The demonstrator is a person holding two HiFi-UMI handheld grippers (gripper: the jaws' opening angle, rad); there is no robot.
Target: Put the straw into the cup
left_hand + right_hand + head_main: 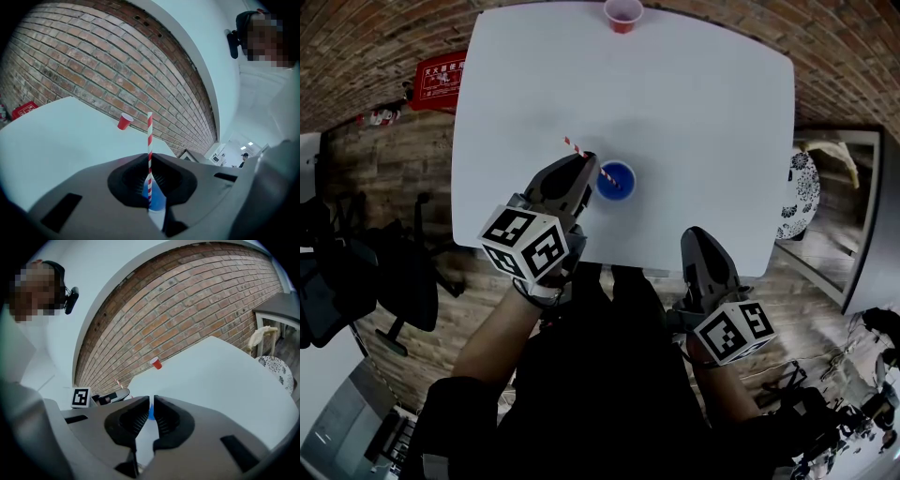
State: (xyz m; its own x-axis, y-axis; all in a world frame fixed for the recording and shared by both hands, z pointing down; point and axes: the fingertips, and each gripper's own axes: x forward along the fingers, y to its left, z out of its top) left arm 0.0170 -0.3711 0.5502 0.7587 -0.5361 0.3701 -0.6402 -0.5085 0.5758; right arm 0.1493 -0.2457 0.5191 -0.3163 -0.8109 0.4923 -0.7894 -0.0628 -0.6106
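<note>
A blue cup stands on the white table, towards its near side. A red-and-white striped straw slants from upper left down to the cup's mouth. My left gripper is shut on the straw just left of the cup. In the left gripper view the straw stands upright between the jaws, with the blue cup right behind its lower end. My right gripper hovers at the table's front edge, right of the cup, shut and holding nothing. Through its narrow slit shows a sliver of the blue cup.
A red cup stands at the table's far edge, also visible as a red cup and a red cup. Black office chairs stand left of the table. A patterned round object lies at the right. Brick flooring surrounds the table.
</note>
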